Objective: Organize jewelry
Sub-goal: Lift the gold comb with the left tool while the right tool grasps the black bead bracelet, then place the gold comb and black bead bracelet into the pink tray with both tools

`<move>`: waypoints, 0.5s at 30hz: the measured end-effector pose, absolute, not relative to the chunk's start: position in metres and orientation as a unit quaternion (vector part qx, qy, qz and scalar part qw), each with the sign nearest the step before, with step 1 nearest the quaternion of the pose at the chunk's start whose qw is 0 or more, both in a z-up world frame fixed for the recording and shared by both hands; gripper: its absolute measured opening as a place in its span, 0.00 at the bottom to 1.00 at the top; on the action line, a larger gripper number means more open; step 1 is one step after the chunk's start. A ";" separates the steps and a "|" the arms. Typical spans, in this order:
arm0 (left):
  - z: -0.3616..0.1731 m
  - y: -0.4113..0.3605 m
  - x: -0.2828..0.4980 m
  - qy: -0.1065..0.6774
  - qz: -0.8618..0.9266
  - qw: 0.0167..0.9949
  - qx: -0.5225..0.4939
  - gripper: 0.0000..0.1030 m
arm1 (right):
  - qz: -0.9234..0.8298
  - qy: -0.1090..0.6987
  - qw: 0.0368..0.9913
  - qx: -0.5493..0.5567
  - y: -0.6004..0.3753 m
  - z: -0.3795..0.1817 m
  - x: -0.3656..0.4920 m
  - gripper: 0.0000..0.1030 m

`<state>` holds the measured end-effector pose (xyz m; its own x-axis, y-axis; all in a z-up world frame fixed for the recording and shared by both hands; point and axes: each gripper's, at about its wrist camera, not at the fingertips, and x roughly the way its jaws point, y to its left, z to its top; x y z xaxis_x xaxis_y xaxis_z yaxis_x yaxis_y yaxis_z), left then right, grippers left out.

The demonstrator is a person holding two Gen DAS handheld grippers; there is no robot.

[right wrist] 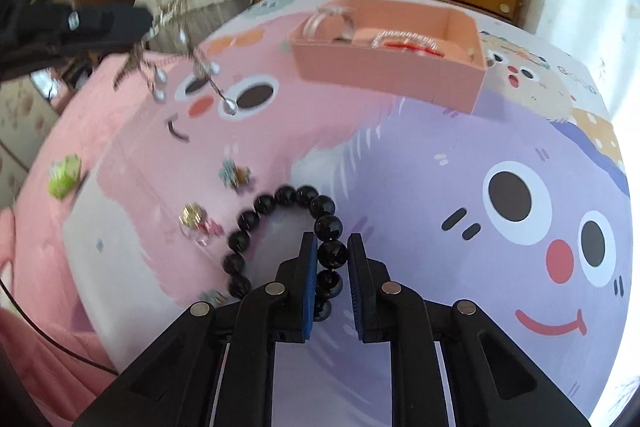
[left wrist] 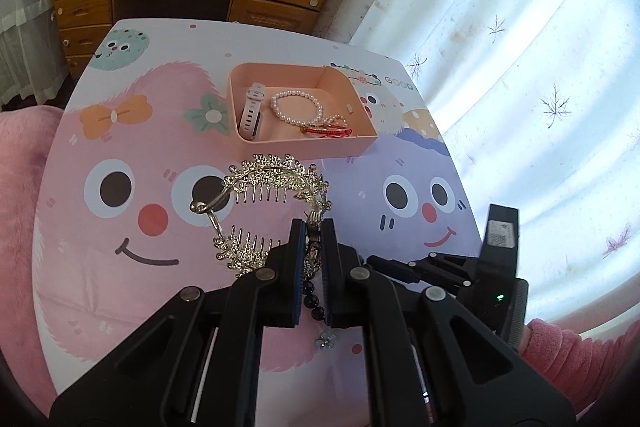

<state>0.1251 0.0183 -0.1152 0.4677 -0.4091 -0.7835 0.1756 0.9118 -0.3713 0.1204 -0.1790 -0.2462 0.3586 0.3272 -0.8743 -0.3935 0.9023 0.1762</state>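
Landmark: pink tray (left wrist: 362,139), open-topped, toward the far side of the bench (left wrist: 120,287).

Contents of the tray: white watch band (left wrist: 251,113) at its left end; pearl bracelet (left wrist: 298,107) in the middle; red cord piece (left wrist: 328,131) against the near wall.

Left tool (left wrist: 314,227): clamped tight on the rim of a gold comb tiara (left wrist: 268,179), which is lifted off the bench on the near side of the tray, comb teeth hanging down.

Right tool (right wrist: 333,247): closed down on a black bead bracelet (right wrist: 280,197), one bead pinched between the blue pads; the rest of the loop curves off to the tool's left, nearer than the tray. Whether the loop is clear of the bench cannot be told.

Loose items left of the black beads, well short of the tray: small flower charms (right wrist: 234,175), a gold-and-pink trinket (right wrist: 196,219), a green piece (right wrist: 64,175).

Step in hand, by judgement: both pieces gripped, carrying stage. Next move calls for bringing each over the tray's near wall and releasing into the free space at the right end, without snagging the tiara's teeth on the pearls.
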 end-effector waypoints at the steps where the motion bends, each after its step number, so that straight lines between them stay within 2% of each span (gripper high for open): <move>1: -0.113 0.020 0.127 0.486 -0.173 0.848 -0.117 0.05 | 0.217 0.519 0.826 -0.027 -0.179 -0.239 0.121 0.13; 15: -0.082 0.016 0.165 0.452 -0.216 0.861 -0.088 0.05 | 0.185 0.446 0.876 0.014 -0.193 -0.135 0.159 0.13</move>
